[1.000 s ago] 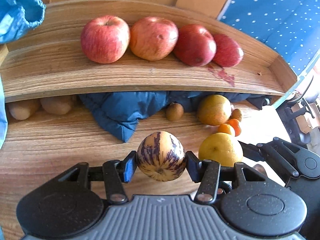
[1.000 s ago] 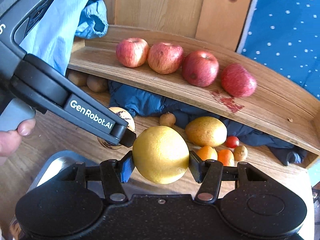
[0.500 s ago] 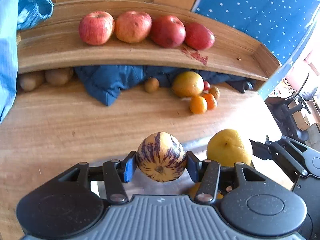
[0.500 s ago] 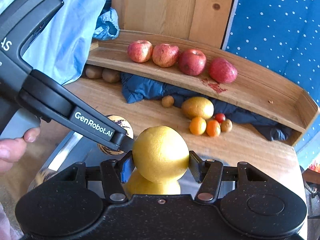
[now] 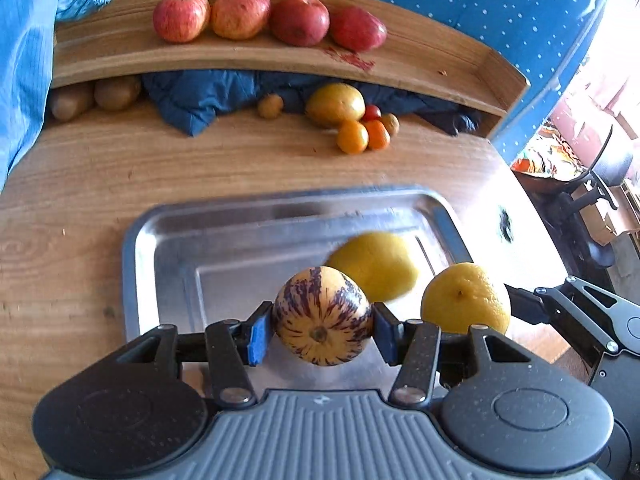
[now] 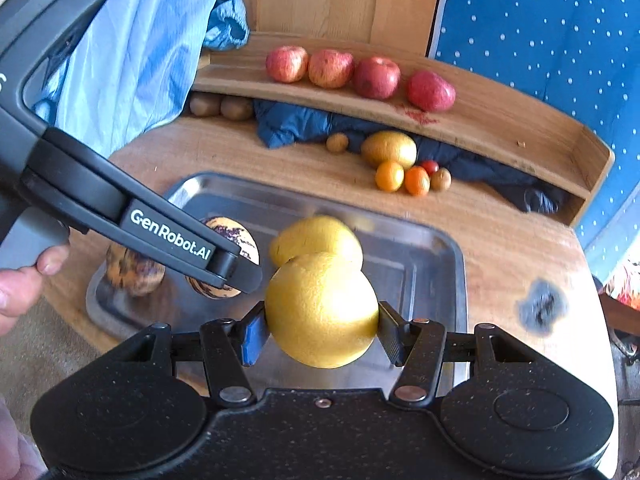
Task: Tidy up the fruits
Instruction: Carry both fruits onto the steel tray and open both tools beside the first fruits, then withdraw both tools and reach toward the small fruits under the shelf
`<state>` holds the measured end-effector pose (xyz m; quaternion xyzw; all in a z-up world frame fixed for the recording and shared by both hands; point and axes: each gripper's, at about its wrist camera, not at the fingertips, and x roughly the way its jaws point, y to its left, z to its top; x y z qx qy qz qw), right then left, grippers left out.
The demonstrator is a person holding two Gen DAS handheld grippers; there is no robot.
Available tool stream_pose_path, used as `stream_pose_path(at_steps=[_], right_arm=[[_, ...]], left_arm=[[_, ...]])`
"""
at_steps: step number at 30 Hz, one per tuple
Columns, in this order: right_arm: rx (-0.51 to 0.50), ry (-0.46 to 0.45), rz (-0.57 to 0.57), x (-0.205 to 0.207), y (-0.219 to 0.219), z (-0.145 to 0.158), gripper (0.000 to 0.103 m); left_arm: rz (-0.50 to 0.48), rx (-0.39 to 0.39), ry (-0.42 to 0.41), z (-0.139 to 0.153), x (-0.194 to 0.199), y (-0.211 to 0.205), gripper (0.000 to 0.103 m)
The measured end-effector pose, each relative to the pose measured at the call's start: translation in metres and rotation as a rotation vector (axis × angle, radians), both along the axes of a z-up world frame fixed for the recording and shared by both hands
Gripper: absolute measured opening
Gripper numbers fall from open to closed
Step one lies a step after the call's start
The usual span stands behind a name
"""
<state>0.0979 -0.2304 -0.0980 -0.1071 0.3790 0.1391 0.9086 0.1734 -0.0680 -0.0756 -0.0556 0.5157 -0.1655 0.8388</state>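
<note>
My left gripper (image 5: 320, 334) is shut on a cream fruit with purple stripes (image 5: 322, 312), held above a shiny steel tray (image 5: 280, 200). To its right, my right gripper (image 6: 322, 338) is shut on a round yellow citrus (image 6: 322, 308), also over the tray (image 6: 456, 264). The citrus (image 5: 466, 300) and one right finger show at the right in the left wrist view. The striped fruit (image 6: 240, 240) shows behind the left gripper's fingers (image 6: 236, 276) in the right wrist view. A blurred yellow shape (image 5: 372, 266) on the tray floor looks like a mirror image of the citrus.
Several red apples (image 5: 272, 20) line a curved wooden shelf (image 5: 440, 72). Below it lie a dark blue cloth (image 5: 208, 92), kiwis (image 5: 96, 94), a large yellow-orange fruit (image 5: 335, 104), small oranges (image 5: 362, 136) and a tomato (image 5: 372, 112). A person's hand (image 6: 24, 280) holds the left gripper.
Both grippers have drawn back from the shelf with their fruits still held. The steel tray has come into view beneath them.
</note>
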Motion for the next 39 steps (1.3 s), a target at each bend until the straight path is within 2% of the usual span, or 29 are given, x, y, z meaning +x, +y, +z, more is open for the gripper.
stream_pose_path(at_steps=[8, 13, 23, 27, 31, 39], right_arm=[[-0.036, 0.023, 0.009, -0.013, -0.004, -0.017, 0.058], [-0.049, 0.001, 0.024, -0.015, -0.003, -0.02, 0.058], [-0.06, -0.024, 0.036, -0.014, -0.002, -0.024, 0.058], [-0.049, -0.02, 0.021, -0.015, -0.005, -0.025, 0.059], [-0.046, -0.016, 0.008, -0.018, -0.007, -0.022, 0.067], [-0.035, -0.014, -0.042, -0.021, -0.01, -0.011, 0.091]], left_arm=[[-0.008, 0.028, 0.016, -0.005, -0.031, -0.01, 0.056], [-0.006, 0.054, 0.029, -0.01, -0.044, -0.015, 0.056], [0.034, 0.074, 0.028, -0.013, -0.054, -0.017, 0.056], [0.042, 0.082, 0.021, -0.012, -0.056, -0.017, 0.061], [0.04, 0.067, 0.022, -0.01, -0.061, -0.011, 0.065], [0.011, 0.074, 0.001, 0.005, -0.068, -0.004, 0.086]])
